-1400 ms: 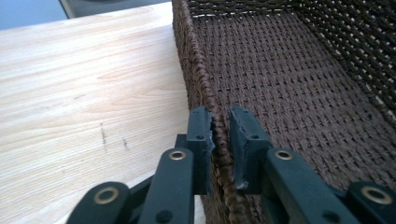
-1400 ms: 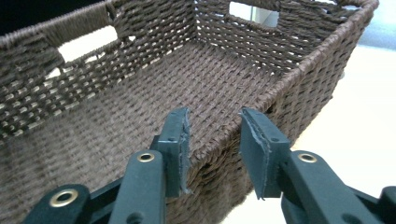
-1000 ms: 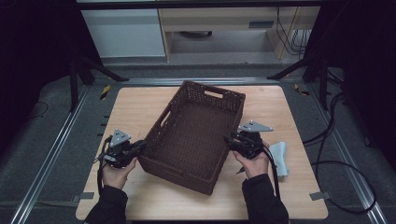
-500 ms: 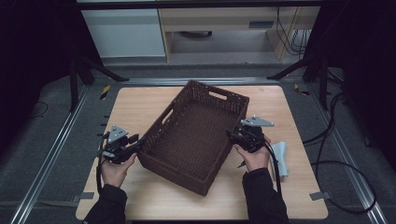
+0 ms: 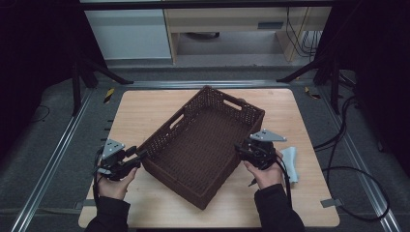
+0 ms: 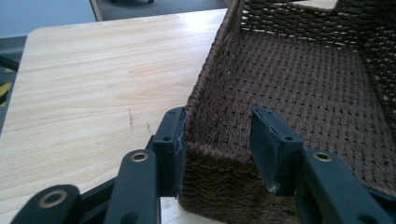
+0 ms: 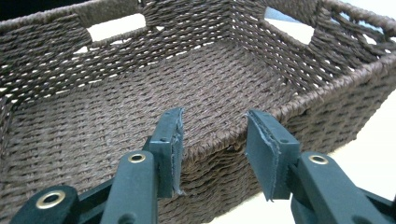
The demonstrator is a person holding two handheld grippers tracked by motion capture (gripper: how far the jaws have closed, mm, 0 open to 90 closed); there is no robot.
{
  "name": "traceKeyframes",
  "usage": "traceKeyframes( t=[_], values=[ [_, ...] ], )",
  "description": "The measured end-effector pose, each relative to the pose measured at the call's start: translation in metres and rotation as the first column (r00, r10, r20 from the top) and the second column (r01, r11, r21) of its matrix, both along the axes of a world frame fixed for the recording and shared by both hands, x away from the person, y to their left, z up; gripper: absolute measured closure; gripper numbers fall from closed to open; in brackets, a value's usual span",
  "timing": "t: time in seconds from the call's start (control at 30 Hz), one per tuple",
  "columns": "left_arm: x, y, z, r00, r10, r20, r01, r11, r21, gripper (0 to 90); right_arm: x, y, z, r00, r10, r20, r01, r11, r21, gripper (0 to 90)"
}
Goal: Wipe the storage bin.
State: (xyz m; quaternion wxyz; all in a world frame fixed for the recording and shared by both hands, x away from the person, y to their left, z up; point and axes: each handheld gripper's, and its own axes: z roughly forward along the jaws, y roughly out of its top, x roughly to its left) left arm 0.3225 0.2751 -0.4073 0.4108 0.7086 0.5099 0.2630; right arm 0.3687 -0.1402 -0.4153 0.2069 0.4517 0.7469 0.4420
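Basket: dark brown woven wicker basket point(image 5: 205, 145), empty, set askew on light wooden table point(image 5: 145, 108).
Left gripper point(image 6: 218, 140): jaws just opened, astride corner rim.
Right gripper point(image 7: 215, 144): jaws just spread, astride rim.
Progress: basket apparently placed; release under way, withdrawal remaining.

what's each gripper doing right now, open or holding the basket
Left gripper: jaws just opened, straddling a corner of the wicker basket, not clamping it.
Right gripper: jaws just opened, astride the basket rim, not gripping.

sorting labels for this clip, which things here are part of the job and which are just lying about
In the job:
- wicker basket, empty
- left gripper, jaws just opened, astride the basket's rim
- right gripper, jaws just opened, astride the basket's rim

Lying about:
- pale cloth by the right hand
- table
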Motion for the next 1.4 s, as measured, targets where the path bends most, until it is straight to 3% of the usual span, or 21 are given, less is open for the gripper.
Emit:
traceKeyframes(
  t=[0.13, 0.2, 0.27, 0.37, 0.47, 0.57, 0.73, 0.93, 1.03, 1.17, 1.4],
  values=[
    [0.006, 0.006, -0.002, 0.9998, 0.018, 0.009, -0.018, 0.9998, -0.011, 68.1, 0.004, -0.006, 0.002, 1.0, 0.002, -0.004, -0.002, 0.9999, 0.011, 48.8],
    [0.01, 0.008, -0.003, 0.9997, 0.02, 0.016, -0.02, 0.9995, -0.023, 68.5, 0.008, -0.012, 0.003, 0.9993, -0.031, 0.019, 0.031, 0.9994, 0.017, 46.2],
    [0.015, 0.007, -0.003, 0.9993, 0.028, 0.025, -0.028, 0.9996, -0.008, 68.4, 0.013, -0.017, 0.004, 0.9975, -0.062, 0.033, 0.061, 0.9977, 0.03, 43.3],
    [0.021, 0.004, -0.003, 0.999, 0.035, 0.028, -0.035, 0.9993, 0.011, 66.4, 0.021, -0.023, 0.0, 0.9948, -0.097, 0.03, 0.096, 0.9947, 0.038, 41.4],
    [0.021, 0.003, -0.002, 0.9993, 0.027, 0.025, -0.027, 0.9996, 0.001, 61.0, 0.025, -0.023, -0.006, 0.9957, -0.092, 0.008, 0.091, 0.995, 0.039, 41.6],
    [0.012, 0.004, 0.0, 0.9996, 0.021, 0.018, -0.021, 0.9997, -0.016, 54.9, 0.022, -0.023, -0.006, 0.996, -0.089, 0.005, 0.089, 0.9949, 0.048, 46.4],
    [-0.001, 0.001, 0.001, 0.9999, 0.0, 0.01, 0.001, 0.9995, -0.033, 49.8, 0.013, -0.024, -0.006, 0.9962, -0.087, -0.002, 0.087, 0.9941, 0.065, 46.8],
    [0.012, -0.006, -0.005, 0.9995, -0.024, -0.021, 0.023, 0.9992, -0.033, 50.3, 0.007, -0.027, 0.0, 0.9988, -0.049, -0.004, 0.049, 0.9976, 0.048, 46.8],
    [0.019, -0.007, -0.006, 0.9999, -0.009, -0.01, 0.009, 0.9999, -0.009, 50.4, 0.009, -0.033, 0.002, 0.9964, -0.08, 0.029, 0.079, 0.9962, 0.036, 41.8],
    [0.028, -0.007, -0.007, 1.0, -0.001, -0.007, 0.001, 1.0, -0.004, 50.7, 0.015, -0.04, -0.006, 0.9941, -0.104, 0.029, 0.102, 0.9928, 0.062, 36.6],
    [0.022, -0.008, -0.005, 0.9998, -0.014, -0.012, 0.014, 0.9998, -0.012, 47.4, 0.015, -0.038, -0.006, 0.9938, -0.111, 0.008, 0.111, 0.9921, 0.06, 38.4]
  ],
)
